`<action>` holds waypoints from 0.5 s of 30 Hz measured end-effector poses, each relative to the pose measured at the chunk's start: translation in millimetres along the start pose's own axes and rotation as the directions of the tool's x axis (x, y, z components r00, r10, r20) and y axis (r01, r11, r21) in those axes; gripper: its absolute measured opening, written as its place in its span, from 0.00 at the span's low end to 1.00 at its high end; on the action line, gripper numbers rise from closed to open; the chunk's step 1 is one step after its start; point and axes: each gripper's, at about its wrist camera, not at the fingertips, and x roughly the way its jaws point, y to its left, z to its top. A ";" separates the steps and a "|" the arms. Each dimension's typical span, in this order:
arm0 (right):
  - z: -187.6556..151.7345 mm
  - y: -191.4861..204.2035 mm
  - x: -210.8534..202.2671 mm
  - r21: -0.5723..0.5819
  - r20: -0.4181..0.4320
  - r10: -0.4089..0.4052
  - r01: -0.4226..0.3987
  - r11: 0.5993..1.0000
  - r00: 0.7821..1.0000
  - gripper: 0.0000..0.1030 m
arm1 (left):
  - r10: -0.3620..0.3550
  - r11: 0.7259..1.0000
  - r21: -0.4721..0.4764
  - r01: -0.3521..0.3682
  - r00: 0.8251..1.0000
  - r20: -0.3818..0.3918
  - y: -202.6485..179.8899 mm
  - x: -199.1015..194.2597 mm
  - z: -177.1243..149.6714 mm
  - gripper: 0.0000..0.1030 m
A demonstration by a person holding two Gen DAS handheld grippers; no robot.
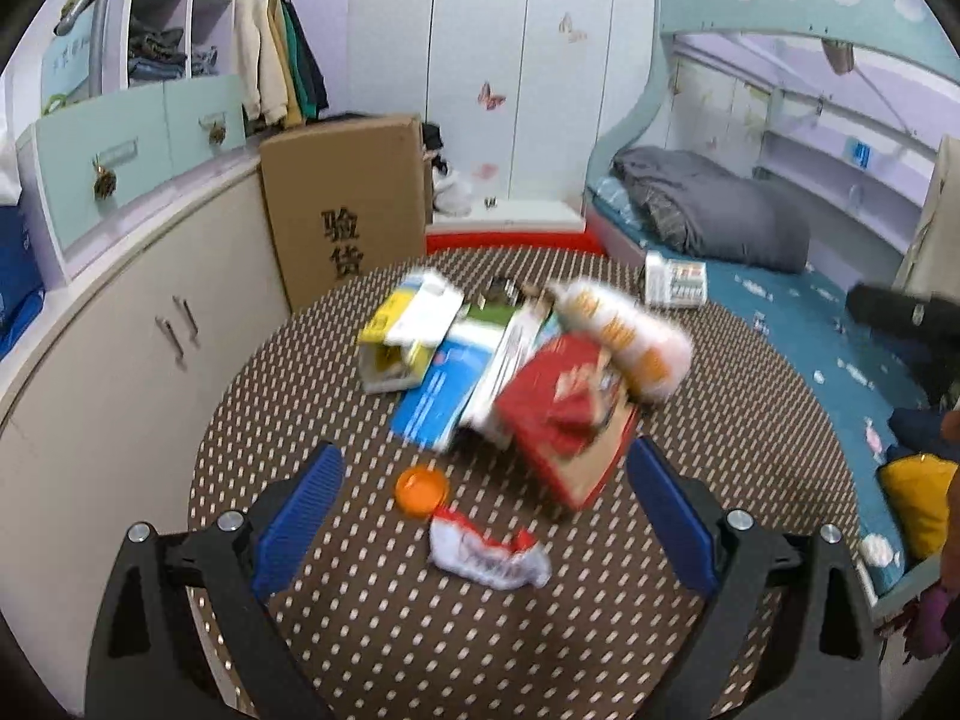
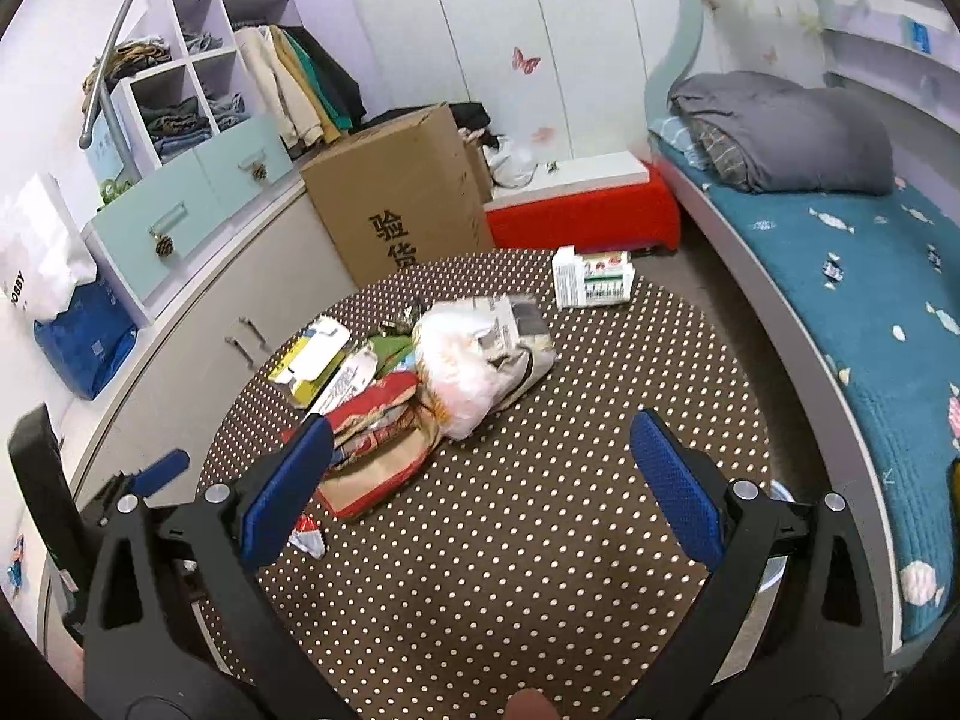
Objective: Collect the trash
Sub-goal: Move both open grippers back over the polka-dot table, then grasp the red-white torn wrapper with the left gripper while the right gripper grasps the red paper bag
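A pile of trash lies on the round brown dotted table (image 1: 720,420): a red snack bag (image 1: 564,414), a white and orange plastic bag (image 1: 630,330), a blue and white packet (image 1: 444,390) and a yellow and white carton (image 1: 408,324). An orange lid (image 1: 421,489) and a crumpled red and white wrapper (image 1: 489,552) lie nearer, between the fingers of my open, empty left gripper (image 1: 486,504). My right gripper (image 2: 480,480) is open and empty, hovering over bare table (image 2: 540,540) just right of the pile, with the red bag (image 2: 375,432) and white bag (image 2: 462,366) by its left finger.
A white box (image 2: 591,282) stands at the table's far edge. A tall cardboard box (image 2: 408,198) stands behind the table. Cabinets (image 1: 120,312) run along the left and a bed (image 2: 840,276) along the right. The left gripper's blue fingertip (image 2: 162,468) shows in the right wrist view.
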 end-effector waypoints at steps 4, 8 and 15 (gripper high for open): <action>-8.9 0.3 10.9 0.003 -0.039 0.006 -0.006 1.000 0.999 0.94 | 0.007 1.000 0.014 -0.006 0.998 -0.064 5.1 13.9 -17.1 0.91; -16.3 4.1 23.2 -0.006 -0.076 0.018 -0.018 1.000 0.997 0.94 | -0.002 1.000 -0.003 0.002 0.994 -0.110 9.4 27.5 -25.2 0.91; -28.4 15.1 46.7 -0.020 -0.142 0.042 -0.046 0.999 0.989 0.94 | -0.049 0.998 -0.043 0.042 0.981 -0.189 12.3 53.2 -31.2 0.82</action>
